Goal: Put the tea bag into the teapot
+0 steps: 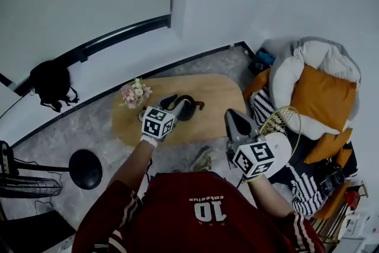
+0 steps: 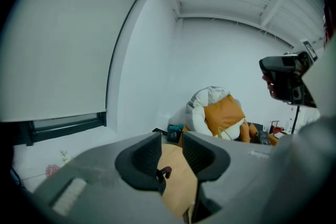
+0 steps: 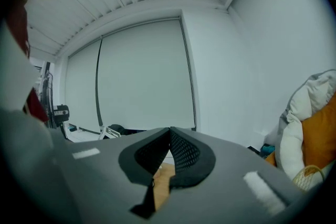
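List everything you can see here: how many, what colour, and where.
table: one, light wood, centre floor
teapot: one, dark, on the table
flowers: one bunch, pink and white, table's left end
beanbag: one, white, right side
cushion: one, orange, on the beanbag
bag: one, black, by the left wall
tea bag: none seen
shirt: one, red, bottom
left gripper: one, grey, open, by the teapot
right gripper: one, grey, shut, empty

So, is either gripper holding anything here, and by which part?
Nothing is held. The left gripper is open, with the oval light wooden table showing through its gap; the right gripper is shut on nothing.
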Demonstrator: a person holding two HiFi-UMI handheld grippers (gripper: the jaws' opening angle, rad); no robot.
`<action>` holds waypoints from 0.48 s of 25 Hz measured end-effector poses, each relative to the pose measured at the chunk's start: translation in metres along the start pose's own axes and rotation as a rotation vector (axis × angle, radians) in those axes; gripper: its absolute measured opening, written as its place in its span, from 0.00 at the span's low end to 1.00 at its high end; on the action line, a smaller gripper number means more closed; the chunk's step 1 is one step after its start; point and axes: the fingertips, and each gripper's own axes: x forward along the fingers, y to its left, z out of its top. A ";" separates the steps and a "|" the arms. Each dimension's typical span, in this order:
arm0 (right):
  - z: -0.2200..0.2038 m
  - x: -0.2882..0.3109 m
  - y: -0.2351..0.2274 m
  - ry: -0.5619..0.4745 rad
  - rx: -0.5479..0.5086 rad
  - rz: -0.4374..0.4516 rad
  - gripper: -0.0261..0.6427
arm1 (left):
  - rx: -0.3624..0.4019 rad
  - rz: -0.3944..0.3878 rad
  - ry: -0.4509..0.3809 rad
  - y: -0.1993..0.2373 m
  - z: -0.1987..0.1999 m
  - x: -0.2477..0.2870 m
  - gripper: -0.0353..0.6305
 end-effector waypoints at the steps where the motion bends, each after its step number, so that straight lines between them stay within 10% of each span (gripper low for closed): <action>1: 0.001 -0.002 0.002 -0.001 0.000 0.001 0.02 | 0.001 0.002 -0.013 -0.003 0.004 -0.008 0.24; 12: 0.018 -0.003 0.018 -0.040 0.031 0.036 0.02 | 0.098 -0.044 -0.165 -0.054 0.064 -0.088 0.24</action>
